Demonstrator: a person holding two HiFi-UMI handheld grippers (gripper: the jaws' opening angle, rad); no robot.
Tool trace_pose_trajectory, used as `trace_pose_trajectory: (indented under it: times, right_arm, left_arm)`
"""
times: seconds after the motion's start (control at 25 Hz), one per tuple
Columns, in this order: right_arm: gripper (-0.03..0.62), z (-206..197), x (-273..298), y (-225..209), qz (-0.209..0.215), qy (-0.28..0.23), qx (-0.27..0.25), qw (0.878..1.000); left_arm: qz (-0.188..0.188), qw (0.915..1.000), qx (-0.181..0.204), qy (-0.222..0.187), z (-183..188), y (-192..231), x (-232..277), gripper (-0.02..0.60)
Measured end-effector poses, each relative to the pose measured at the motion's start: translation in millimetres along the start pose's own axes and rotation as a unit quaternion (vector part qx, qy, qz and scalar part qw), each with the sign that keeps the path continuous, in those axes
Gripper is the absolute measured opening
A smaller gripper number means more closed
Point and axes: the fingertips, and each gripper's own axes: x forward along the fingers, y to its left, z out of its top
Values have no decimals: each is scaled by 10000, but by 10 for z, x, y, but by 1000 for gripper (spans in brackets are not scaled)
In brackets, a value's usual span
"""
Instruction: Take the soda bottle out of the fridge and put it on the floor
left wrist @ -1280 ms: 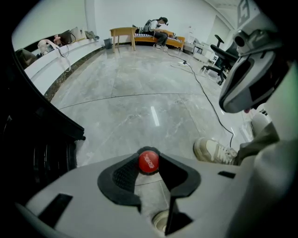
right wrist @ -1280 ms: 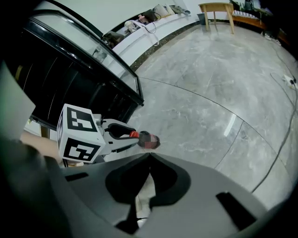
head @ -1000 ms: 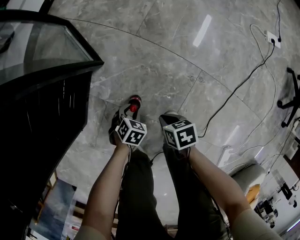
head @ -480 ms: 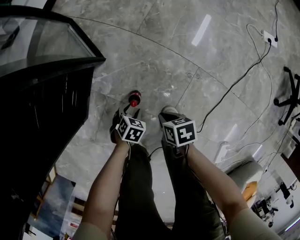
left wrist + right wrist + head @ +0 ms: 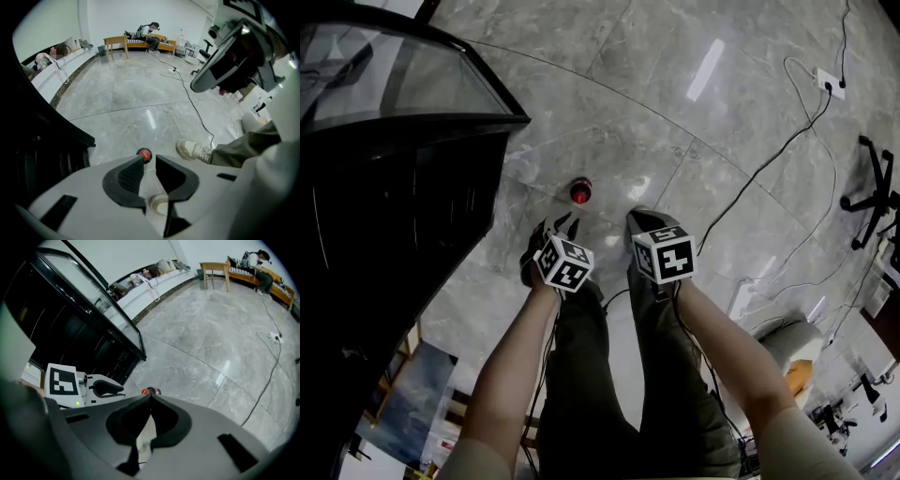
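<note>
The fridge [image 5: 384,234] fills the 9 o'clock side of the head view, dark, with its glass door swung out toward 10 o'clock.

Just right of it the soda bottle [image 5: 580,190] stands upright on the floor [image 5: 609,94] near the middle of the view, its red cap facing up. A second ago its neck was inside the left gripper's reach. Half a second ago the jaws stood wide around it. Now it stands alone, apart from both grippers.

The left gripper [image 5: 149,159] has drawn back toward 6 o'clock, so the bottle sits at its 12 o'clock. In the left gripper view the red cap shows just past the jaw tips, not between them. The jaws are closing again after the release, with a narrow gap left and only bare floor in it.

The right gripper [image 5: 150,397] hangs beside it at 3 o'clock, its jaw tips pressed together on nothing. The bottle shows beyond them at 12 o'clock.

Further right the person's shoe [image 5: 192,150] rests on the floor near the bottle, at its 3 o'clock, and a cable [image 5: 769,173] runs off toward 2 o'clock.

By my reading the placing is done: the bottle is out of the fridge, let go, and steady on the floor. Only the fridge door seems unfinished.
</note>
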Motion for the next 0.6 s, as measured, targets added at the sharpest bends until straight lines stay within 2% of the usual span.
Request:
trace_pose_trajectory:
  times: [0.28,0.6]
  right_arm:
    - [-5,327,-579,244,-176,-262,-508,9982]
    - [-5,658,-1274,654,-181,-622,-1053,9923]
  left_arm:
    - [-2,9997,-103,-207,87,-11,-612,43]
    - [105,9980,-172,-593,270,-61,-1506,21]
